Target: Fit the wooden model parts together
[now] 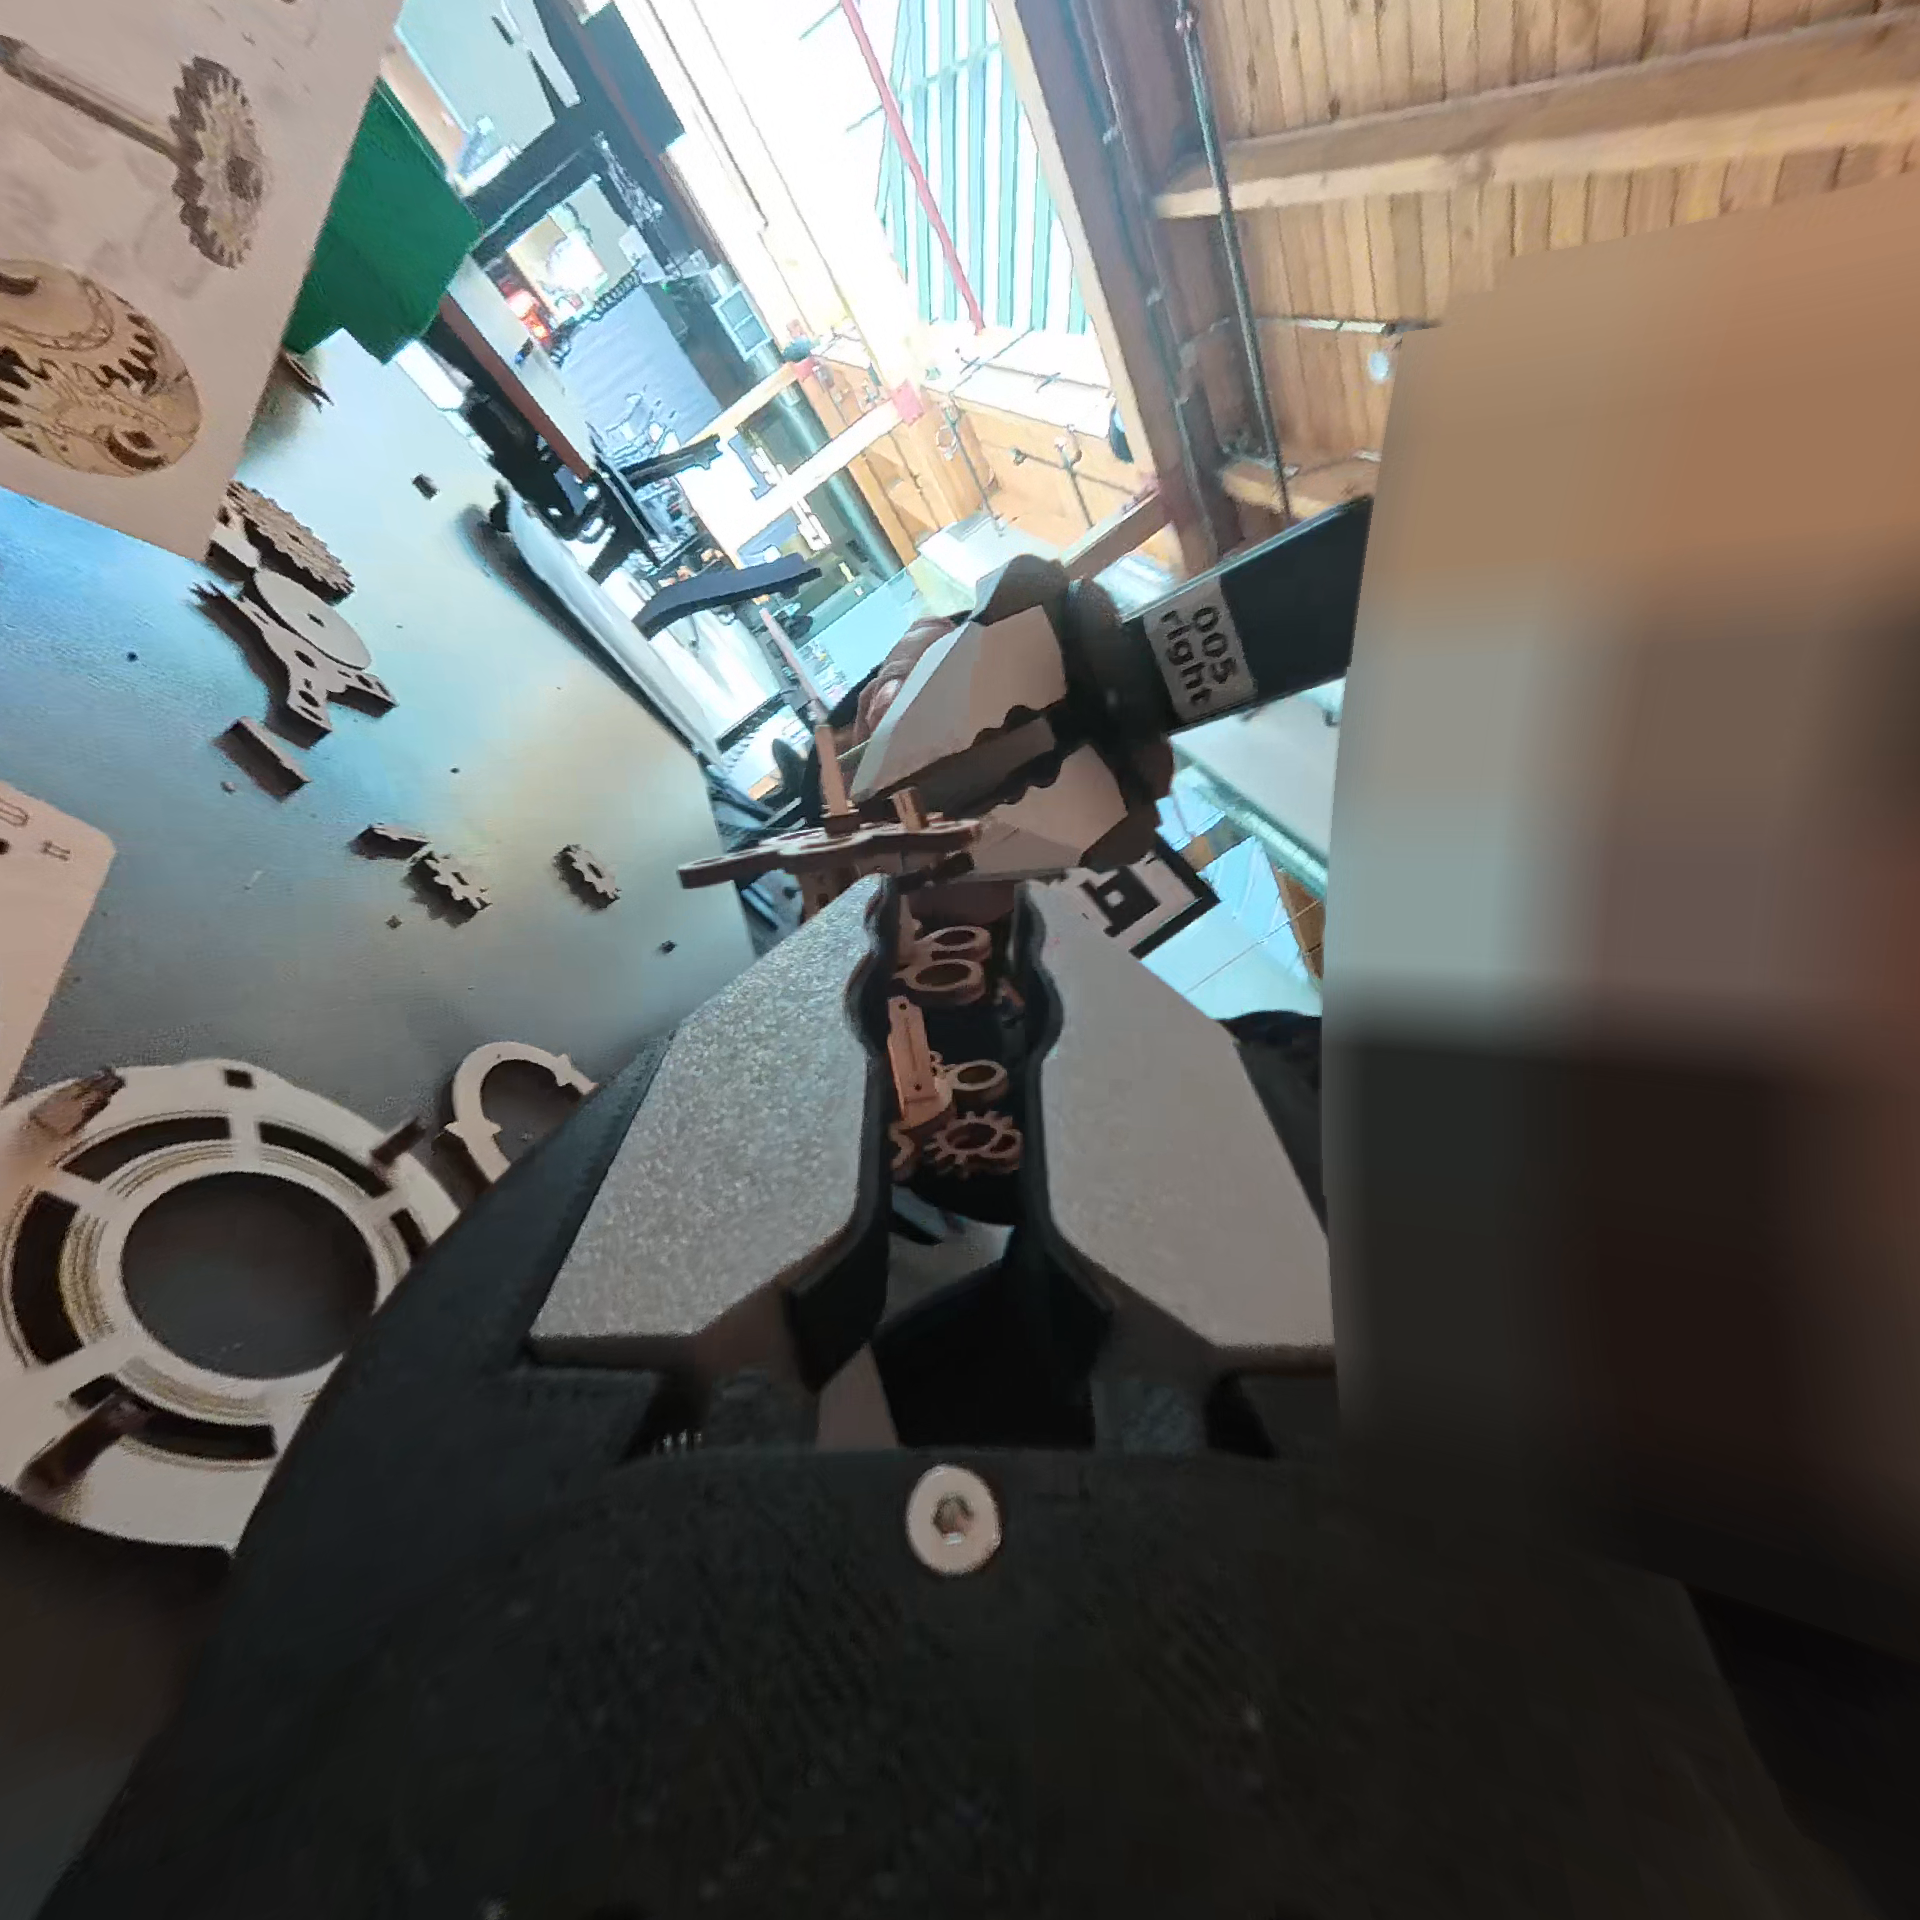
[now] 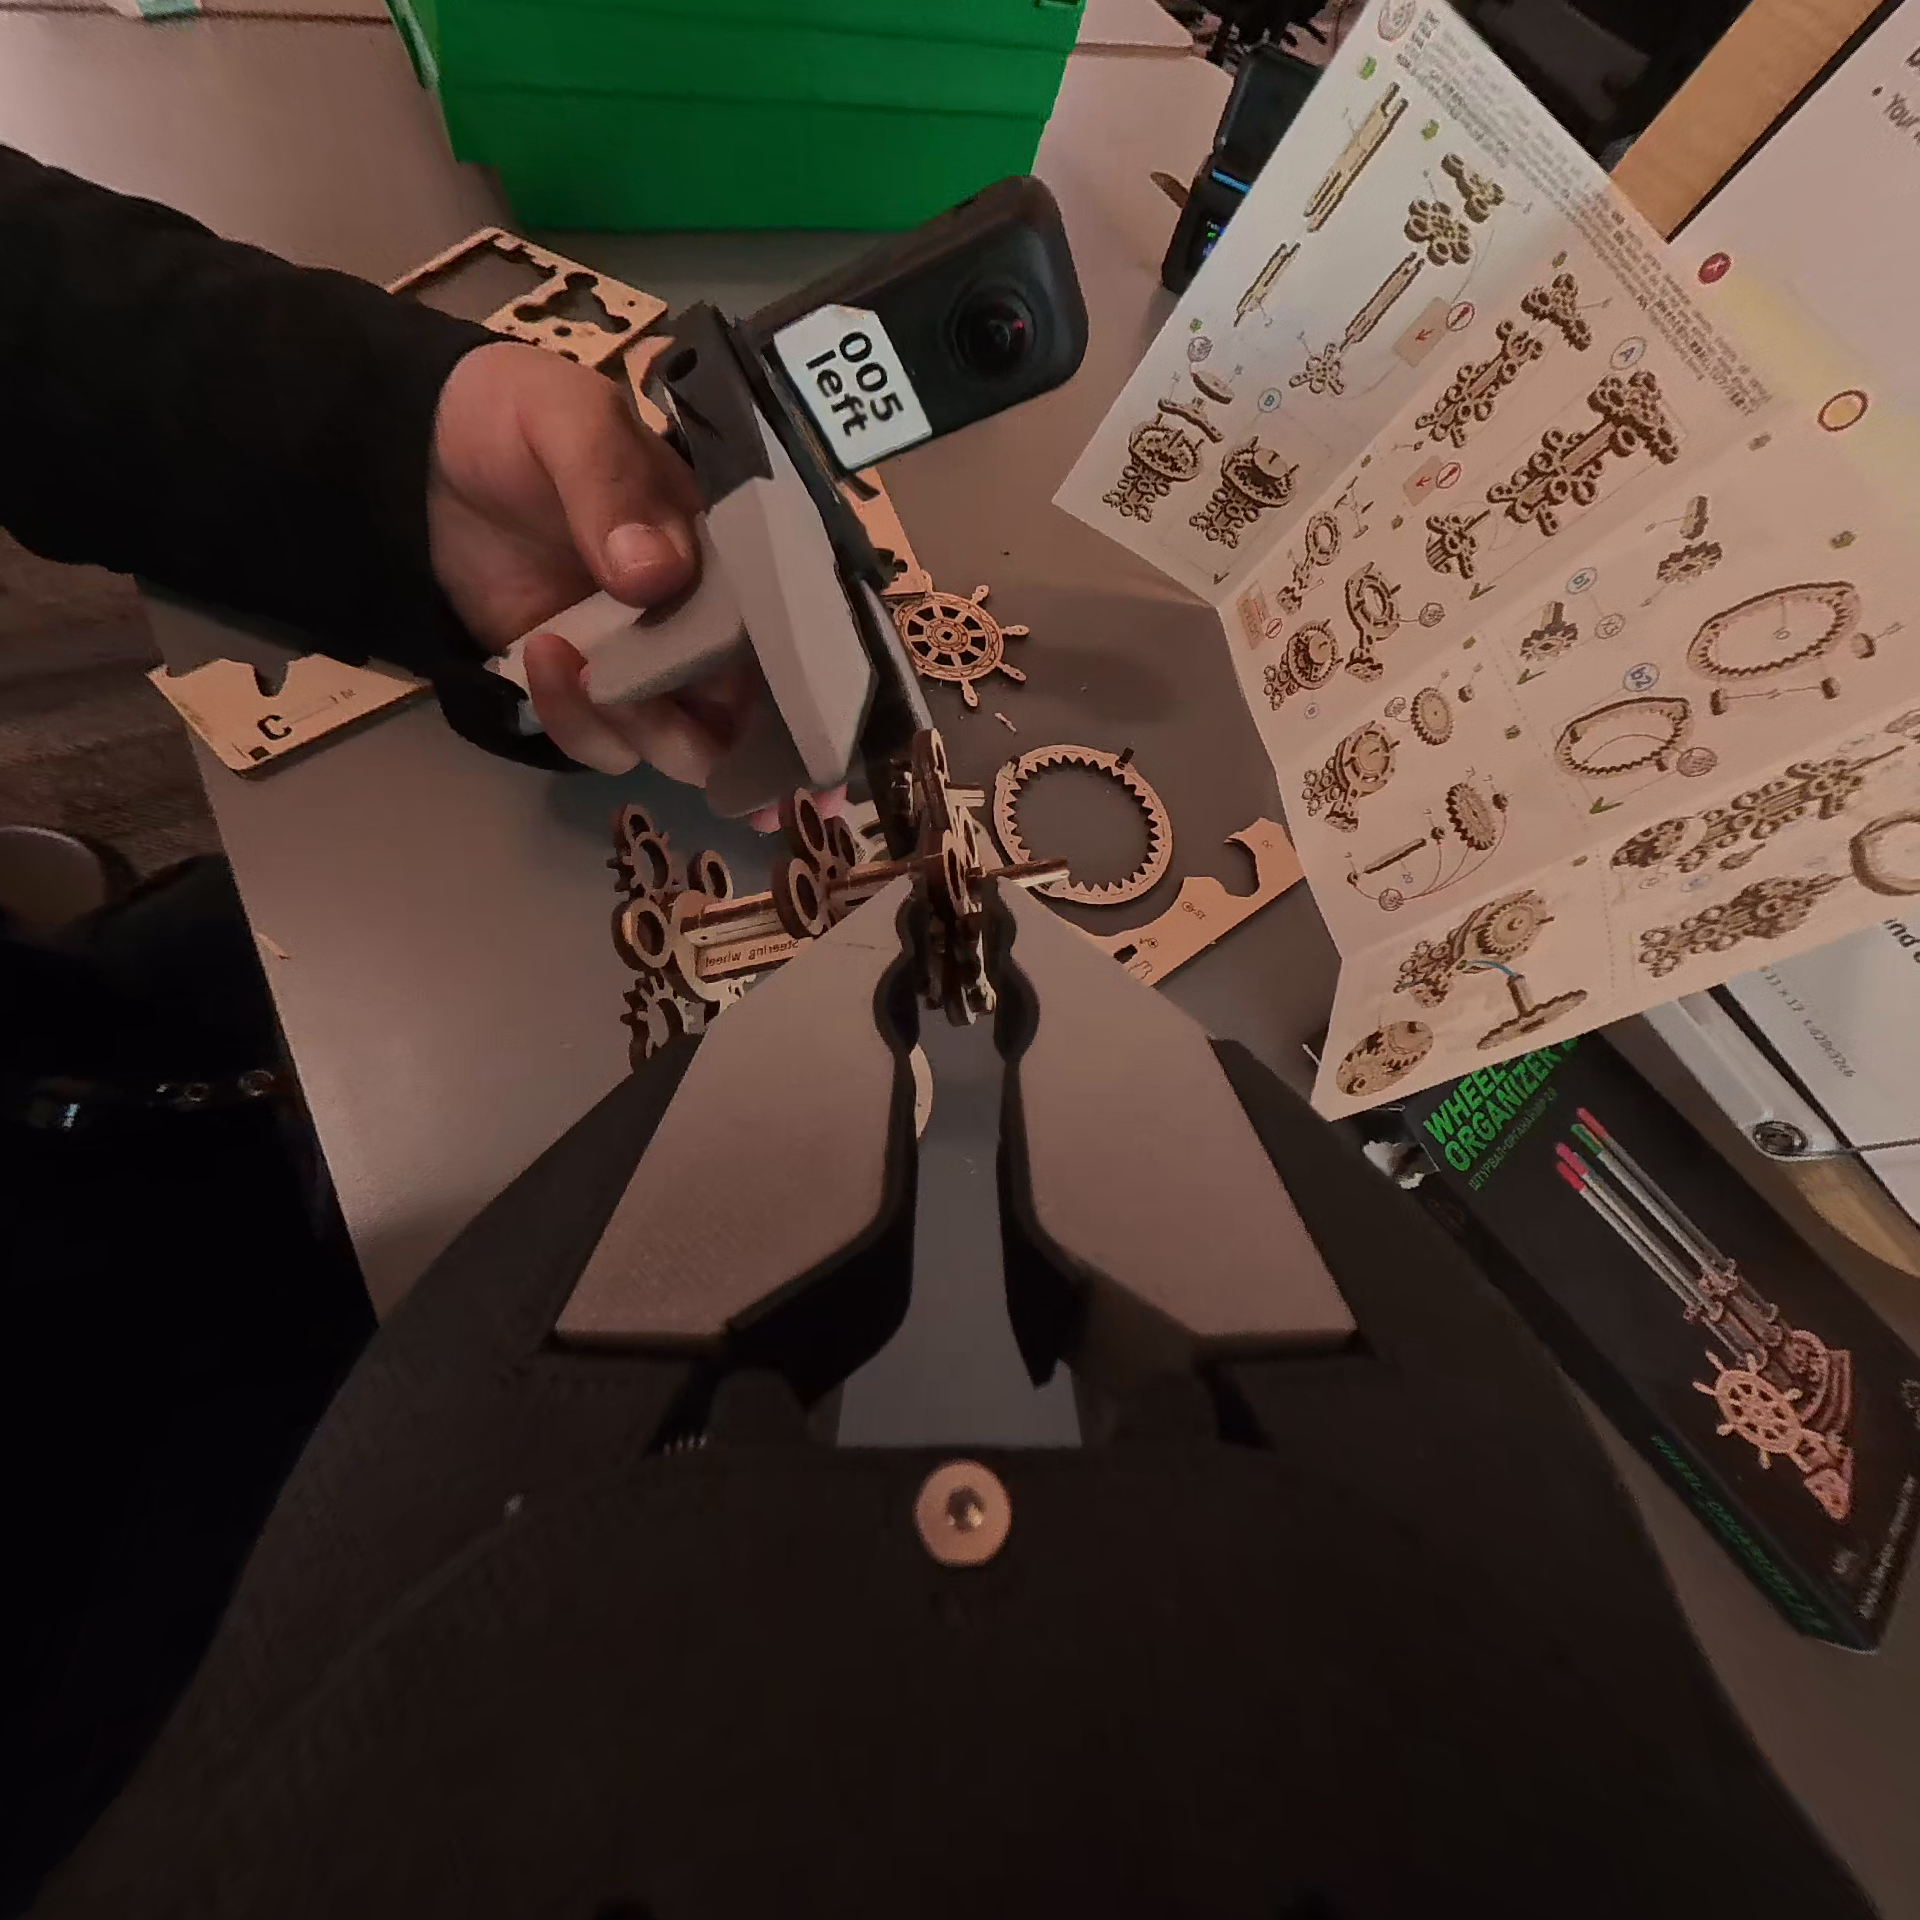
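Observation:
My right gripper (image 2: 954, 920) is shut on a wooden gear disc (image 2: 951, 935), which sits edge-on on a thin wooden axle (image 2: 1029, 873). My left gripper (image 2: 883, 790), held by a hand (image 2: 551, 520), comes in from the upper left, and its tips meet that disc from above. In the left wrist view my left gripper (image 1: 956, 894) is closed around a wooden part with loops and small gears (image 1: 940, 1039). Just beyond it, the right gripper (image 1: 914, 821) holds the disc (image 1: 831, 842). Both are above the grey table (image 2: 468, 883).
A looped wooden sub-assembly (image 2: 707, 935), a toothed ring (image 2: 1081, 831) and a ship's wheel (image 2: 951, 639) lie under the grippers. An instruction sheet (image 2: 1507, 623) stands to the right over a dark box (image 2: 1662, 1351). A green bin (image 2: 748, 104) is behind. A large slotted ring (image 1: 208, 1278) lies to the left.

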A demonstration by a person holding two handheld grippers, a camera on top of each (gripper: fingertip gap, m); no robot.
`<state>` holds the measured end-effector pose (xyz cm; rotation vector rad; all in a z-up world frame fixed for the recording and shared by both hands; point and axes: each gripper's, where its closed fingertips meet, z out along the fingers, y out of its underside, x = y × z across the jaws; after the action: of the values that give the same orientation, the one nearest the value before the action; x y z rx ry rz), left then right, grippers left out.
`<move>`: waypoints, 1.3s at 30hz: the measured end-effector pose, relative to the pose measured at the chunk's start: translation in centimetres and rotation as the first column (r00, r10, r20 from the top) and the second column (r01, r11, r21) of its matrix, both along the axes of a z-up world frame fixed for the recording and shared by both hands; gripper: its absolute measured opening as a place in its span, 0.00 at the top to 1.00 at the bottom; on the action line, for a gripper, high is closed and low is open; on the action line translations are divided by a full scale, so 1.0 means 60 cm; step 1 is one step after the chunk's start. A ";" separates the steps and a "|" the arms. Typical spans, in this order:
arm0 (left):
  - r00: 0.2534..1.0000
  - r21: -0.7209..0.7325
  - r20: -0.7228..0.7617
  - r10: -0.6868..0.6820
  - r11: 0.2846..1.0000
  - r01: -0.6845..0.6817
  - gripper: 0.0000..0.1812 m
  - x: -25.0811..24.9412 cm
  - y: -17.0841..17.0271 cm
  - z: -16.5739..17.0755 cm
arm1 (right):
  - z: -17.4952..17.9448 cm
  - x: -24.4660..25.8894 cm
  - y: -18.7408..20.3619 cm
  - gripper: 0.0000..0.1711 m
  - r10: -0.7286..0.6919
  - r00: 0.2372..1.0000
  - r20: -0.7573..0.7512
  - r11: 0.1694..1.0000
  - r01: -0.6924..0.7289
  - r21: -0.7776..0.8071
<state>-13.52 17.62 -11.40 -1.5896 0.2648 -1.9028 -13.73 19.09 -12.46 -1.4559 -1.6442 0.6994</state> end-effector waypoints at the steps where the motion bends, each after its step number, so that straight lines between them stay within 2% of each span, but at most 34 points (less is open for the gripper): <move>1: 1.000 0.014 -0.016 0.008 1.000 -0.008 0.92 0.000 0.000 -0.002 | 0.001 -0.001 -0.001 0.97 -0.003 1.000 0.000 1.000 0.003 0.023; 4: 0.999 0.037 -0.032 0.022 0.999 -0.021 0.97 -0.002 0.002 -0.004 | 0.006 -0.004 -0.005 0.97 0.000 1.000 -0.011 0.996 0.001 0.088; 9: 0.998 0.105 -0.059 0.008 0.994 -0.002 0.98 0.000 -0.010 -0.005 | 0.014 -0.003 -0.016 0.97 0.043 0.998 -0.035 0.992 -0.038 0.117; 13: 0.997 0.158 -0.079 -0.013 0.987 0.025 0.98 -0.001 -0.019 -0.005 | 0.040 0.006 -0.031 0.94 0.103 0.988 -0.111 0.994 -0.099 0.041; 17: 0.995 0.206 -0.085 -0.061 0.976 0.077 0.98 0.005 -0.034 -0.004 | 0.070 0.024 -0.026 0.93 0.113 0.971 -0.211 0.986 -0.136 -0.099; 24: 0.992 0.159 -0.044 -0.119 0.979 0.124 0.98 0.015 -0.040 -0.003 | 0.068 0.030 -0.021 0.89 0.121 0.955 -0.272 0.905 -0.219 -0.364; 39: 0.989 0.116 -0.012 -0.150 0.982 0.150 0.98 0.024 -0.044 -0.002 | 0.042 0.011 -0.032 0.89 0.162 0.950 -0.268 0.825 -0.279 -0.492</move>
<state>-12.10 14.97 -11.52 -1.5322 0.5014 -1.9591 -13.07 17.14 -9.96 -1.4923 -1.5288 1.4848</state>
